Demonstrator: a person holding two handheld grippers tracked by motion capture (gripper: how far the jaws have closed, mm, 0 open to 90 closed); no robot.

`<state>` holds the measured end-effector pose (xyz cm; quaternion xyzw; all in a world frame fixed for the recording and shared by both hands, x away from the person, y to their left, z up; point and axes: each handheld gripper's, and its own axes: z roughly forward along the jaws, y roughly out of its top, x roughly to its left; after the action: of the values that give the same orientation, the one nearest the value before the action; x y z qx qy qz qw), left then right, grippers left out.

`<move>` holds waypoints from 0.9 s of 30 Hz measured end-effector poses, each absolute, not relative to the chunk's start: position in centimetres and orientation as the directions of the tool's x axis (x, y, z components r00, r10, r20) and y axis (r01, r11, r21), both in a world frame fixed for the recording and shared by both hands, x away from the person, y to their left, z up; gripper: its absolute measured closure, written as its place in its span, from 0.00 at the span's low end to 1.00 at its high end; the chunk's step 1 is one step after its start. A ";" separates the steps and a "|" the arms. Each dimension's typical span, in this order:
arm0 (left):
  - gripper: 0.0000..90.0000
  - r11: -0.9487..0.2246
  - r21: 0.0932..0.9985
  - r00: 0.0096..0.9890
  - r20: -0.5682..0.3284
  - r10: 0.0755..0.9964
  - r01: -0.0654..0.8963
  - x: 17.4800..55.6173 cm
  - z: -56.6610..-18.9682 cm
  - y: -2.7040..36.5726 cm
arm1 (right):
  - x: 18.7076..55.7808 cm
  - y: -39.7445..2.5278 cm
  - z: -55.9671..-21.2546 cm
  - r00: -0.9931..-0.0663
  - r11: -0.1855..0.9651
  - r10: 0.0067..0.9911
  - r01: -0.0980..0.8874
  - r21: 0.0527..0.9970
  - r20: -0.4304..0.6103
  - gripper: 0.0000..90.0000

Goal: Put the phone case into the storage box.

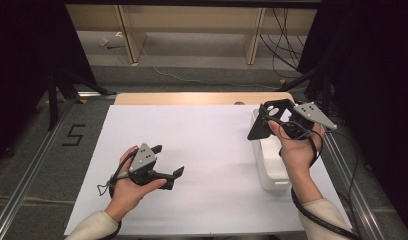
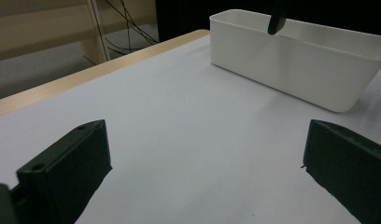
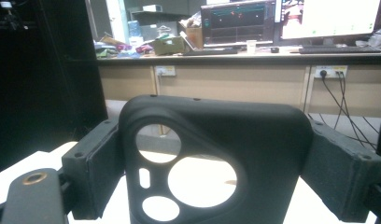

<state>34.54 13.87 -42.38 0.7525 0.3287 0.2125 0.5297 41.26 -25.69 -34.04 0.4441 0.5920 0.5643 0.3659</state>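
A black phone case (image 3: pixel 212 158) with round camera cut-outs is clamped between the pads of my right gripper (image 3: pixel 216 175). In the high view my right gripper (image 1: pixel 278 116) holds the phone case (image 1: pixel 258 126) in the air above the far end of a white plastic bin (image 1: pixel 270 172) at the table's right side. One corner of the phone case (image 2: pixel 276 18) hangs over the bin's (image 2: pixel 296 65) rim in the left gripper view. My left gripper (image 1: pixel 168 160) hovers low over the white table top (image 1: pixel 207 145) at front left. Its jaws stand wide apart with nothing between them (image 2: pixel 205 163).
A wooden strip (image 1: pixel 202 98) runs along the table's far edge. Metal rails (image 1: pixel 352 185) flank the table, and a "5" mark (image 1: pixel 73 135) lies on the floor at left. Beyond stands a desk with monitors (image 3: pixel 291 21), a keyboard and cables.
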 end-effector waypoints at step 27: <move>0.01 -0.218 0.937 0.681 -0.029 0.731 0.274 34.8 -42.5 14.2 | 41.6 -27.6 -33.9 -0.284 -0.044 0.956 0.120 0.992 0.077 0.16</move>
<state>34.77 14.18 -42.47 0.7498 0.3351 0.2167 0.5278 41.62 -27.64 -33.95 0.4642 0.5794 0.5536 0.3774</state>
